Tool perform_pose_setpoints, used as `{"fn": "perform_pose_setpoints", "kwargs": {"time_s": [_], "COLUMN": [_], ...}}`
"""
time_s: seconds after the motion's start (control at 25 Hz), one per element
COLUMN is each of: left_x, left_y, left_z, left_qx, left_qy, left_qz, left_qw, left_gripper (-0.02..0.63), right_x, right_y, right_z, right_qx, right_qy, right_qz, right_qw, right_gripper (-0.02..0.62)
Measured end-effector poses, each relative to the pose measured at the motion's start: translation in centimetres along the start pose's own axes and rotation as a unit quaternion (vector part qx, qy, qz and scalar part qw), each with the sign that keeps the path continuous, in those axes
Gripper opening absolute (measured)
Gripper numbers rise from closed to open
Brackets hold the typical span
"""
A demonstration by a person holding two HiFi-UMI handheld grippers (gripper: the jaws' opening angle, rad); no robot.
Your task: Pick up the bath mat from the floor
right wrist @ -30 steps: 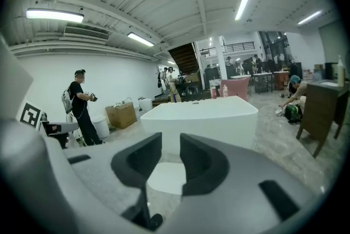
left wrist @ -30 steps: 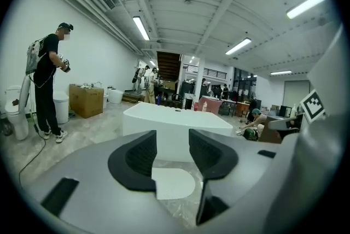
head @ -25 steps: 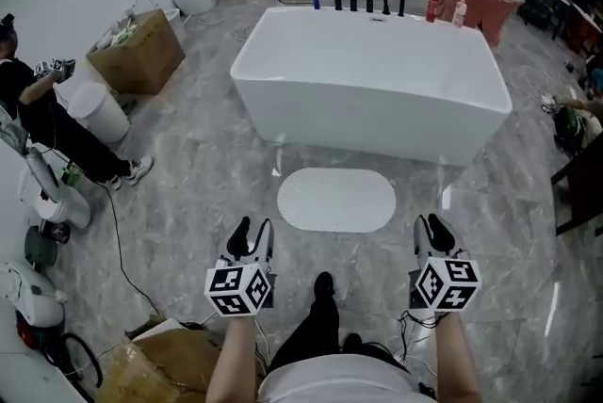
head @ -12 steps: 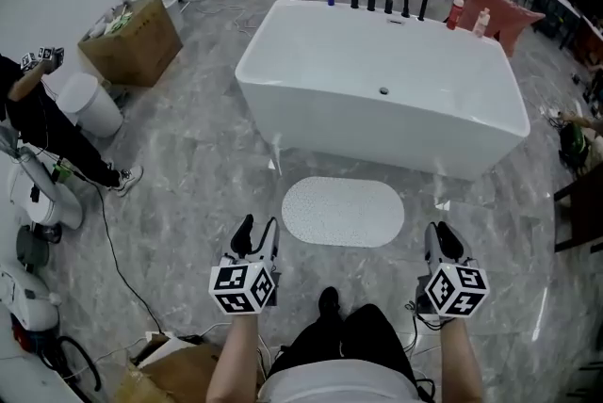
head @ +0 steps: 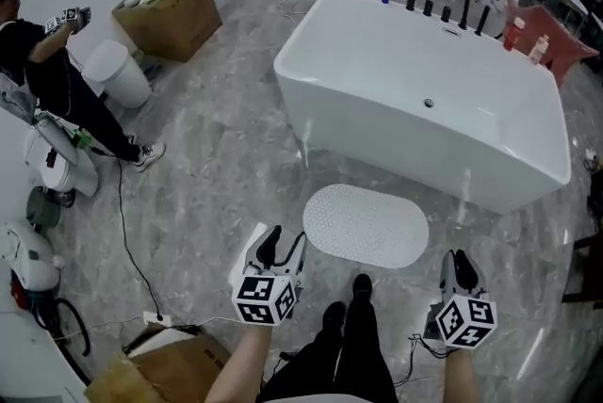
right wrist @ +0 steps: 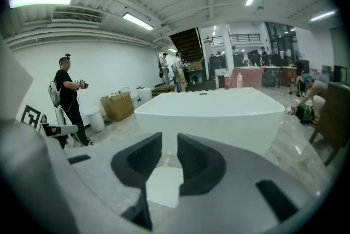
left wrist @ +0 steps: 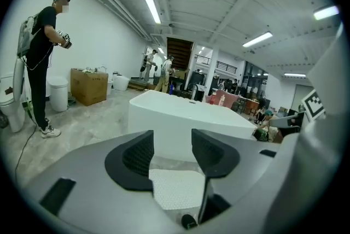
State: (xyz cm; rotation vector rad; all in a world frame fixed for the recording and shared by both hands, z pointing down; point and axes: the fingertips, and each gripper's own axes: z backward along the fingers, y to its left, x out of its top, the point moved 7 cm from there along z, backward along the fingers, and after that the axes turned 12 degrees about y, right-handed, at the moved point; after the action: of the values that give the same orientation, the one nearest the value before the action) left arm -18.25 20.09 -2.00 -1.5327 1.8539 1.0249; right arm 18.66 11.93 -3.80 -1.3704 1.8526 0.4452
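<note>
We hold the left gripper [head: 281, 246] wide apart and the right gripper [head: 460, 265] narrowly apart, both empty, ready for the bath mat [head: 366, 224] just ahead

I can read no words, numbers or brand names anywhere. The cubes on my left gripper [head: 280, 248] and right gripper [head: 461, 264] carry only black-and-white square patterns. The bottles [head: 513, 32] far ahead of both are too small to read.
</note>
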Motion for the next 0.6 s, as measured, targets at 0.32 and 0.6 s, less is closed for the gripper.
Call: {"fn": "perform_pose_setpoints", "kwargs": {"time_s": [0.32, 0.6], "left_x": [-3.6, -9.2], "left_y": [3.1, 6.8], "left_z": [-4.8, -10.6], "left_qx": [0.058, 0.080], "left_qy": [0.034, 0.051], "left_qz": [0.027, 0.062], "left_qw": [0.9974, 0.9935], "left_gripper": [0.209, 0.215], "right_x": [-1.7, -6.3], "right_y": [1.4, 4.6], "right_z": [-12.0, -23.6], "right_qx": [0.074, 0.136], "right_qy": [0.069, 0.125], "right_qz": [0.053, 0.102], "right_qw": [0.994, 0.978], "right_gripper": [0.089, 0.089]}}
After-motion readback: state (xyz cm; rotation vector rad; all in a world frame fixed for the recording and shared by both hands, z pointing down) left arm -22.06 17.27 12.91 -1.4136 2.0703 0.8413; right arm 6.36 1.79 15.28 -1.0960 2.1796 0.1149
